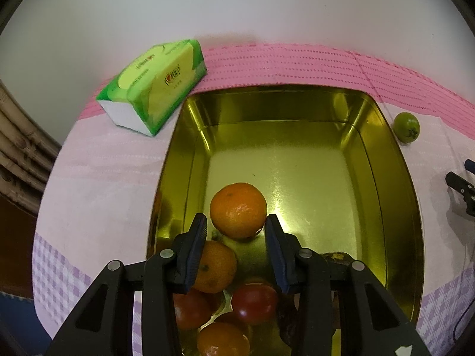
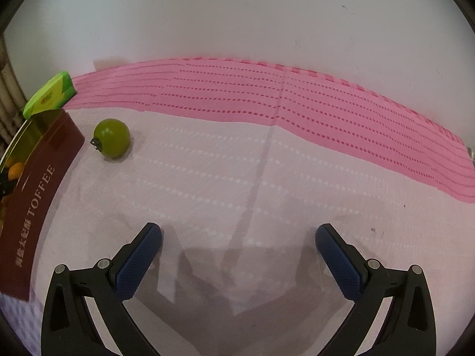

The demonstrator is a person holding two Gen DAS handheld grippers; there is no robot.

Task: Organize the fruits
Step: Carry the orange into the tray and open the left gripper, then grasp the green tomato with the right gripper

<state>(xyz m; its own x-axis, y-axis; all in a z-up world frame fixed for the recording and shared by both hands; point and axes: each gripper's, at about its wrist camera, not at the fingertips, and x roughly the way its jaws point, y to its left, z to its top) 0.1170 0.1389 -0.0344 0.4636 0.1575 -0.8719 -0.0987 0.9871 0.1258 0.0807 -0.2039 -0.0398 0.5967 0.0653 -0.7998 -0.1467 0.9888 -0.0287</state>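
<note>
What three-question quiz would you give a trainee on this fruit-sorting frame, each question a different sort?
1. True or false: the green fruit lies inside the gold tin.
2. Multiple choice: what do the right gripper's jaws hold? A) a tomato B) nothing C) the tissue pack
3. Fill in: the word printed on the tin's dark red outer wall, seen in the right wrist view, is ____.

Key
1. False: it sits on the cloth beside the tin.
2. B: the jaws stand wide apart over bare cloth.
3. TOFFEE.

Extra note: the left gripper hangs over the tin, with an orange just beyond its fingertips.
</note>
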